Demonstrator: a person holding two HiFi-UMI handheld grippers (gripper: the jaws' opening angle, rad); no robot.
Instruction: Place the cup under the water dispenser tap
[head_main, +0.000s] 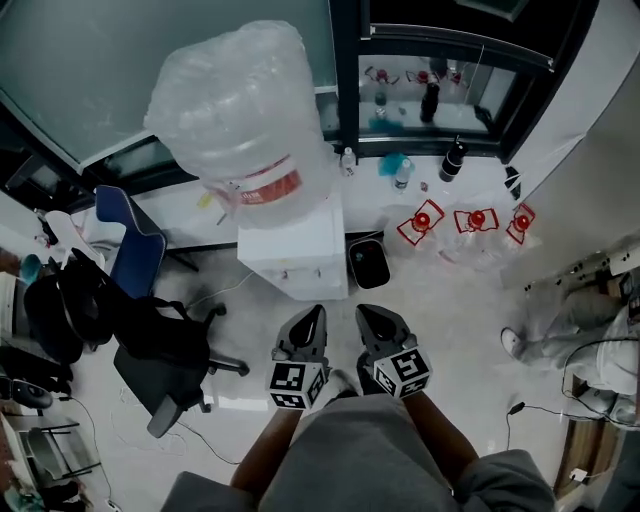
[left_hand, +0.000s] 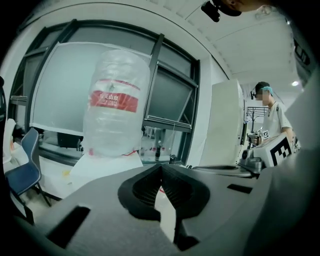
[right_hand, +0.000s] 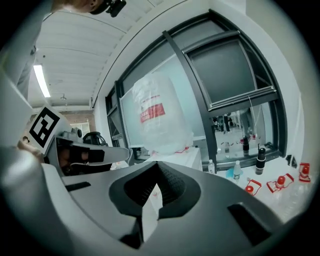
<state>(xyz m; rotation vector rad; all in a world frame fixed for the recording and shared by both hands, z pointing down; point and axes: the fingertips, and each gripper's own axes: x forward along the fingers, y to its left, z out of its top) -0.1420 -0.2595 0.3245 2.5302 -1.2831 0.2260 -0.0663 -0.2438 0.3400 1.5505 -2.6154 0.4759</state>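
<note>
Left tool (left_hand: 161, 169): jaws closed, tips meeting, nothing between them. Through the slit below the tips only a pale surface shows, and I cannot identify it.

Right tool (right_hand: 156, 167): jaws likewise closed tip to tip and carrying nothing.

In the head view the two tools are held side by side, near each other but apart, at the person's front. Both point toward the water dispenser (head_main: 295, 250). Each gripper view catches the other tool's marker cube at its edge.

Hidden or unclear:
- The cup's position cannot be told from these views.
- The dispenser's taps appear in the head view only as small marks on its front face, and the space under them is too small to read.
- In both gripper views the tool body covers the lower part of the dispenser, leaving the large clear bottle (left_hand: 116, 105) with its red label and the white top beneath it.

The dispenser stands on the floor (head_main: 440, 310) against the window wall, just ahead of both tool tips and slightly to the left tool's side.

Surroundings:
- A small black bin (head_main: 368, 262) sits just beside the dispenser's right flank.
- Red-capped clear packs (head_main: 470, 225) lie further right along the floor's far edge.
- A dark bottle (head_main: 452, 160) stands near them.
- A black office chair (head_main: 165, 350) and a blue chair (head_main: 125, 240) stand to the left.
- A second person (left_hand: 270, 117) stands off to the right, well apart.
</note>
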